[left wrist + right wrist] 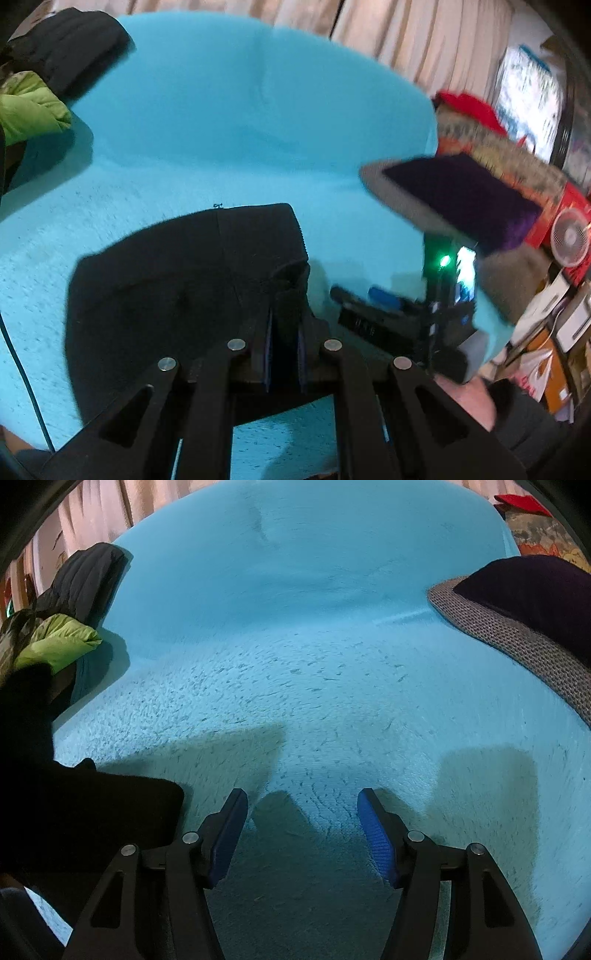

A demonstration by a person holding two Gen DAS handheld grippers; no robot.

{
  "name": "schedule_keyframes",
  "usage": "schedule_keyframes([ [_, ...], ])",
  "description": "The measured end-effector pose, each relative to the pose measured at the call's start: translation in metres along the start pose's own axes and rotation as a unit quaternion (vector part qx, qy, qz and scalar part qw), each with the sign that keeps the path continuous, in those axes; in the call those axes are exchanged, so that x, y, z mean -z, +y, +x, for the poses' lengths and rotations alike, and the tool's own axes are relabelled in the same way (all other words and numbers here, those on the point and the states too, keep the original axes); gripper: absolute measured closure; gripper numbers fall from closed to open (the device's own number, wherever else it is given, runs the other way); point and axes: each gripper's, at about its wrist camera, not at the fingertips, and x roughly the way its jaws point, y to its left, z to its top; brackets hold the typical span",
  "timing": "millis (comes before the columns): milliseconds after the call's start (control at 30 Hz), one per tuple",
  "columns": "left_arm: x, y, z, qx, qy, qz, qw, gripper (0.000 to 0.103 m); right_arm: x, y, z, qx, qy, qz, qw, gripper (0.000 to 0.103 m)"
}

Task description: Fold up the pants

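Note:
Black pants (177,288) lie folded on a turquoise fleece blanket (229,129). My left gripper (286,306) is shut on the right edge of the pants, with cloth pinched between its blue pads. My right gripper (302,805) is open and empty above bare blanket (314,672). Part of the black pants (85,812) shows at the lower left of the right wrist view. The right gripper's body (399,317) shows in the left wrist view, just right of the pants.
A dark jacket (70,48) and a lime green garment (29,110) lie at the far left of the blanket. A dark purple cushion on a grey mat (528,602) sits at the right. Curtains (406,33) hang behind, with clutter and a small fan (570,236) at the right.

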Motion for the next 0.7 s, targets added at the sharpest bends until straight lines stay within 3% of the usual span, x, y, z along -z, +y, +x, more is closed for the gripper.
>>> schedule_keyframes([
  [500,0.018,-0.029,0.033,-0.004,0.039,0.032,0.9987,0.094,0.000,0.001,0.002,0.004,-0.001,0.007,1.000,0.039],
  [600,0.021,-0.030,0.038,0.020,0.041,0.031,0.9985,0.088,0.000,0.001,0.001,0.004,-0.001,0.008,1.000,0.039],
  [700,0.022,-0.025,0.033,0.055,0.040,0.019,0.9975,0.072,0.000,0.001,0.001,0.005,-0.001,0.007,1.000,0.039],
])
